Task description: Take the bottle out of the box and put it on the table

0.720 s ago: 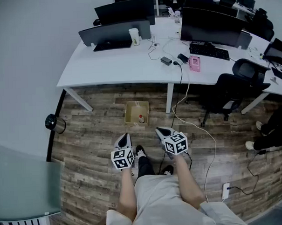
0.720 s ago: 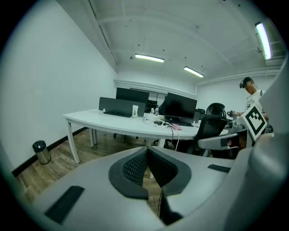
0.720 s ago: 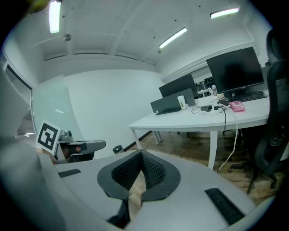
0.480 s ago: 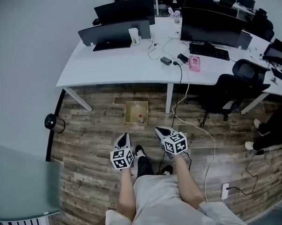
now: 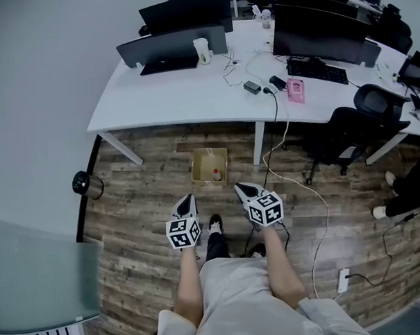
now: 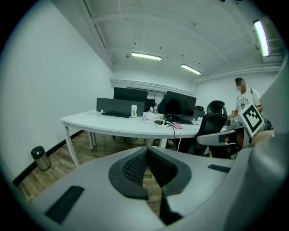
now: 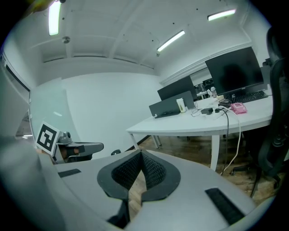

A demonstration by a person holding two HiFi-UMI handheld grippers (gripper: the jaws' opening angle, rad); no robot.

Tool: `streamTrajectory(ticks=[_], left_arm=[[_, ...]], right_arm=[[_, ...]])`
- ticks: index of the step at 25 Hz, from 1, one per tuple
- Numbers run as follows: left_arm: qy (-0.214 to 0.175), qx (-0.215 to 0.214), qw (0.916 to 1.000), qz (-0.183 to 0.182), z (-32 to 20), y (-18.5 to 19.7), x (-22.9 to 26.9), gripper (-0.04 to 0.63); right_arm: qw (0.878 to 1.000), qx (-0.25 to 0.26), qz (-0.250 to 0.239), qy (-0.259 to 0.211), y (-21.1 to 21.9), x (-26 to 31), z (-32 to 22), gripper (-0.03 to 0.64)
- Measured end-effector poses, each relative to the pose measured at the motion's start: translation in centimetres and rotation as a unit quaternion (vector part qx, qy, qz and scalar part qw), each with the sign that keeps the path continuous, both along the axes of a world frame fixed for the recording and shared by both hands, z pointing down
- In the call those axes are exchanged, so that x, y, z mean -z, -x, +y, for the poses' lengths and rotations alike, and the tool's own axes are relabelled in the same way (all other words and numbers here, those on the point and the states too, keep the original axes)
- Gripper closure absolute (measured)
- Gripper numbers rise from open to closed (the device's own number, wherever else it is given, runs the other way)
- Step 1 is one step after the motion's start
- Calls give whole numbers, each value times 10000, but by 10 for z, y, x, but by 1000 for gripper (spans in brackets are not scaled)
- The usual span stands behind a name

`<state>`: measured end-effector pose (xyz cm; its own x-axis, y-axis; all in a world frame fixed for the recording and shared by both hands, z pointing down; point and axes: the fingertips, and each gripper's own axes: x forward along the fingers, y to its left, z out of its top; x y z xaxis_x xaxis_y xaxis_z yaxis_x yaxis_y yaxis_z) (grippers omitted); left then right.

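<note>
The left tool (image 6: 146, 150) has its two dark ribbed pads pressed together at the tips, with nothing between them. It is held low in front of the person and points slightly downward over the brown wooden plank floor (image 5: 142, 201). The right tool (image 7: 141, 153) is closed and empty too, its pads meeting at the tips. It sits beside the left one, a little apart from it. Each carries a cube with black-and-white square markers.

Ahead of both tools, a small open brown cardboard box (image 5: 202, 167) stands on the floor. The small bottle with a reddish top (image 5: 216, 175) is upright inside it, toward the near right corner.

Beyond the box is the curved white tabletop (image 5: 193, 94), one of its white legs (image 5: 258, 144) near the box's right side. On the tabletop are black monitors (image 5: 177, 45), a white cup (image 5: 203, 51), a black keyboard (image 5: 317, 70) and a small pink object (image 5: 295, 90). A pale cable (image 5: 281, 136) hangs from the tabletop to the floor, right of the box. A black office chair (image 5: 347, 126) stands further right. A small black round bin (image 5: 86, 184) stands by the wall on the left.
</note>
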<state>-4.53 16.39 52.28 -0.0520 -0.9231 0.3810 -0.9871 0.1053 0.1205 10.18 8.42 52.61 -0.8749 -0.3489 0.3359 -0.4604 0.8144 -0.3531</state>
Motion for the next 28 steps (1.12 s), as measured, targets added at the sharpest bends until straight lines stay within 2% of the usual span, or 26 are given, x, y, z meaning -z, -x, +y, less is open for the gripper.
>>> streamTrajectory(ticks=[7,16,24,28], left_arm=[[55,-152,9999,-12,-36,33,1,580],[43,-309,9990,317,-98,82,-8,580],[225,-683,9961,514,-155,126,-29,580],[294,-922,9938,539,-185,151,-37,580]], right_arm=[[9999,-62,101,25,27,-3,-24,578],[9980,-345,520,29,54,-12,-72,578],[9938,-803,748,155,82,-26,-117,578],[9905,-1139,767,32,100,-28,-142,578]])
